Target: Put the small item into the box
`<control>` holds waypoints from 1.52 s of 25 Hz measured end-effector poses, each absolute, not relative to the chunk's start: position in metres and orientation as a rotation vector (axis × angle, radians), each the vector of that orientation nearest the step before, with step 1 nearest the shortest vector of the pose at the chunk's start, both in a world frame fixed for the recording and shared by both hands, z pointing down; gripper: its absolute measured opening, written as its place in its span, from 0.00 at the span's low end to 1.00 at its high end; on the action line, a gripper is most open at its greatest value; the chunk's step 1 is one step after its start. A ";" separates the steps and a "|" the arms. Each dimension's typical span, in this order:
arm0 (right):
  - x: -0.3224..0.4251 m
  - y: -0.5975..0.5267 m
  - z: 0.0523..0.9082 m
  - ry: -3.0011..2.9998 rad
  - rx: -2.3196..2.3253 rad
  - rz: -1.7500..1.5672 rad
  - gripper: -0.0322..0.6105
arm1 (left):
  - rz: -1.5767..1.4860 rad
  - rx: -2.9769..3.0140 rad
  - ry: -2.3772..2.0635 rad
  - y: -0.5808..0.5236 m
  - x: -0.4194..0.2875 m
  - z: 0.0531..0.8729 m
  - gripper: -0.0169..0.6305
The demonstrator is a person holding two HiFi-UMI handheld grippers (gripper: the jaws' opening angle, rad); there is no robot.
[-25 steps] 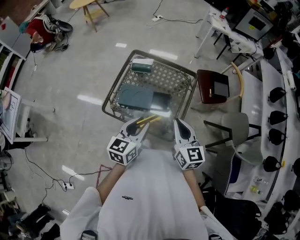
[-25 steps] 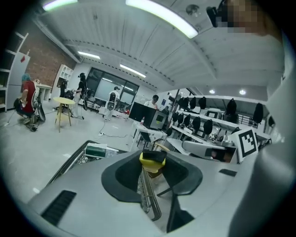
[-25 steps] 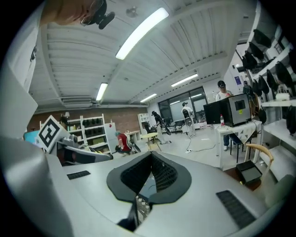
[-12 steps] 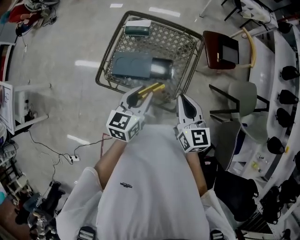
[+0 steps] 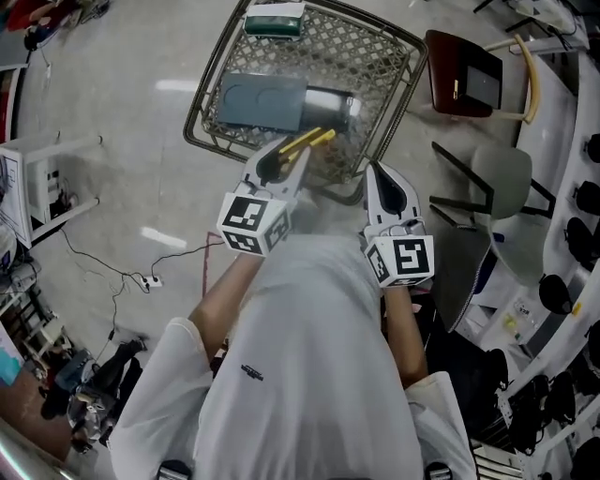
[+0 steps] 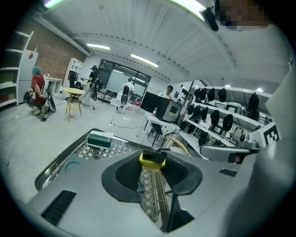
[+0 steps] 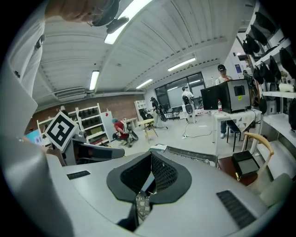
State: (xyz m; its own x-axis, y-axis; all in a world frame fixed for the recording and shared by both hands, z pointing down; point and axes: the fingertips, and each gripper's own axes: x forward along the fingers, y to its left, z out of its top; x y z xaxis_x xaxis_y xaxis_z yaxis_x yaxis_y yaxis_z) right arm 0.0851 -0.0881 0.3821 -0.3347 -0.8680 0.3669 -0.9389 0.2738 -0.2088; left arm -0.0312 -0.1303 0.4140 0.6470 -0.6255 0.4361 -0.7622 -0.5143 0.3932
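Observation:
A wire cart [image 5: 403, 58] stands on the floor ahead of me. In it lie a flat grey-blue box [image 5: 258, 101] and, at the far end, a green and white box [image 5: 274, 21]. My left gripper [image 5: 298, 155] is shut on a small yellow item [image 5: 311, 141] with a dark end, held over the cart's near rim. In the left gripper view the yellow item [image 6: 152, 159] sits pinched at the tips of the left gripper [image 6: 152, 163], with the cart [image 6: 60, 159] below. My right gripper [image 5: 380, 176] hovers beside it, shut and empty; the right gripper [image 7: 150, 155] shows its pads meeting.
A brown stool with a dark seat [image 5: 473, 80] and a grey chair [image 5: 502, 178] stand right of the cart. Cables and a power strip [image 5: 148, 279] lie on the floor at the left, near a white rack [image 5: 42, 178]. A shiny dark item [image 5: 330, 101] lies by the grey-blue box.
The cart has slid up the head view as I came closer. Both grippers now reach over its near rim; the yellow item stays in the left gripper.

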 end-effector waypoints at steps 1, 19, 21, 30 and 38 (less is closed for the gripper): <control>0.088 -0.092 0.388 -2.358 1.683 0.588 0.05 | 0.322 2.293 -1.089 -0.135 -0.029 0.421 0.21; 0.110 -0.147 0.477 -2.378 1.473 0.744 0.05 | 0.297 1.961 -1.254 -0.195 0.010 0.578 0.21; 0.113 -0.150 0.488 -2.375 1.461 0.753 0.05 | 0.304 1.935 -1.277 -0.200 0.011 0.596 0.21; 0.105 -0.146 0.514 -2.382 1.391 0.775 0.05 | 0.343 1.968 -1.284 -0.211 0.028 0.642 0.21; 0.105 -0.136 0.526 -2.372 1.386 0.855 0.05 | 0.456 1.972 -1.286 -0.203 0.043 0.669 0.21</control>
State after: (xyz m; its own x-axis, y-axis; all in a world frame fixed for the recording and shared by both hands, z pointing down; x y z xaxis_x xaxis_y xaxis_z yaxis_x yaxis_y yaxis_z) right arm 0.1047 -0.1361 0.5258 -0.5090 -0.7028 0.4970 -0.8582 0.3700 -0.3557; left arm 0.0435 -0.2035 0.6686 0.4377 -0.6373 0.6342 -0.8944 -0.2369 0.3793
